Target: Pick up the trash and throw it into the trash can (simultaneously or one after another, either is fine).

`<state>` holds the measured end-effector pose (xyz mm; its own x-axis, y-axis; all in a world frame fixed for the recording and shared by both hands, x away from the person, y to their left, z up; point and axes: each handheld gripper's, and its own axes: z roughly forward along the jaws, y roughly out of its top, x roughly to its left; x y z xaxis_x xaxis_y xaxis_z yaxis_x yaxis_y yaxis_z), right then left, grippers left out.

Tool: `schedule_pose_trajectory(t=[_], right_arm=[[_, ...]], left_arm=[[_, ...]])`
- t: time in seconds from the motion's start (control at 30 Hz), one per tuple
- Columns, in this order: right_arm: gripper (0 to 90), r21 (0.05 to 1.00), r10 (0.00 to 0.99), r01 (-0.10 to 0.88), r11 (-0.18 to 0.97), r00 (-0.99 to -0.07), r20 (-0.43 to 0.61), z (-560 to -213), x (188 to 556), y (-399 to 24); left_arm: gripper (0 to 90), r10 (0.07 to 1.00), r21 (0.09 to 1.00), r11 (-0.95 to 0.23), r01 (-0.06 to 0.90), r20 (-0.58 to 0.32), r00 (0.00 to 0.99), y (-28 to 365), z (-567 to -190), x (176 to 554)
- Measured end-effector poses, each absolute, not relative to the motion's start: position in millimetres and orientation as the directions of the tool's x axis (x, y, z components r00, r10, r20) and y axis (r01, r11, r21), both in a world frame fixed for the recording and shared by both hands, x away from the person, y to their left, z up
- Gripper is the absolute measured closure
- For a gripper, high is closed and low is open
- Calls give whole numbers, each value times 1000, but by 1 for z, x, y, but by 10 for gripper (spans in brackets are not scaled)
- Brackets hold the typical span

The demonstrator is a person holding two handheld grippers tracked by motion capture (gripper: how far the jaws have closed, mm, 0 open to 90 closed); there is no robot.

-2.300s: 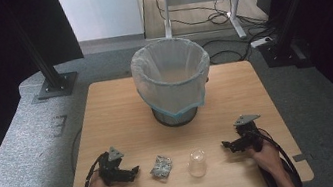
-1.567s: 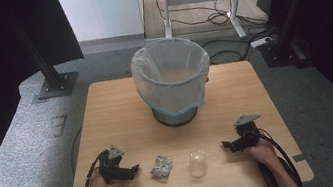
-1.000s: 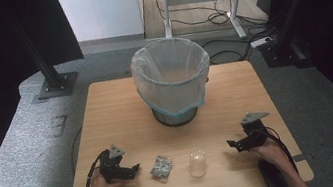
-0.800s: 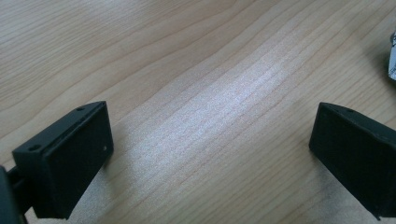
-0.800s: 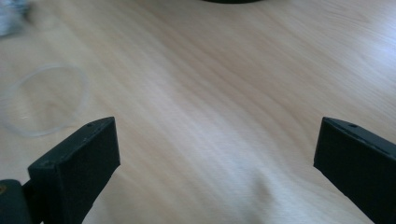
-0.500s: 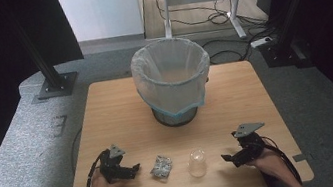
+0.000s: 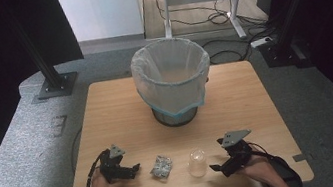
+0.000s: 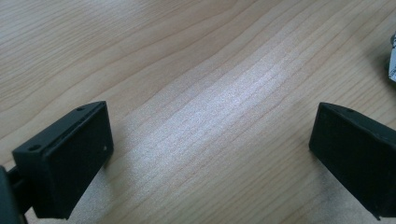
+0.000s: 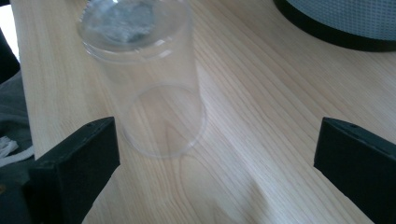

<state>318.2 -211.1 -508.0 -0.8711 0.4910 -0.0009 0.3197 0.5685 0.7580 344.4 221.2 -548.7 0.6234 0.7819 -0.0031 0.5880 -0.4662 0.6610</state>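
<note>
Two grippers sit at your near edge of the table, and everything you are working with lies between them. The biggest thing on the table is the bin, lined with a pale translucent bag and standing upright near the middle, well beyond your hands. Its dark base shows at the top right corner of the right gripper view.

Your right gripper rests low by the near edge with its jaws spread wide and nothing between them. The clear plastic cup stands just beside it on its left; in the right gripper view the cup stands on the wood, just ahead of the left jaw and off the centre of the gap, apart from both jaws.

Your left gripper lies near the left of the same edge, jaws likewise released and wide, with bare wood between them in the left gripper view.

The smallest piece, a crumpled silver wrapper, lies flat between the left gripper and the cup, touching neither. Its edge shows at the right side of the left gripper view.
</note>
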Motion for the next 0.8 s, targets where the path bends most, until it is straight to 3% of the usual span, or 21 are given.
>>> schedule_pose_trajectory(t=[0.8], right_arm=[[196,777,378,274,567,-924,51,-499,319,-170]], left_arm=[[0,782,661,-466,588,-3,623,221,-549,344]])
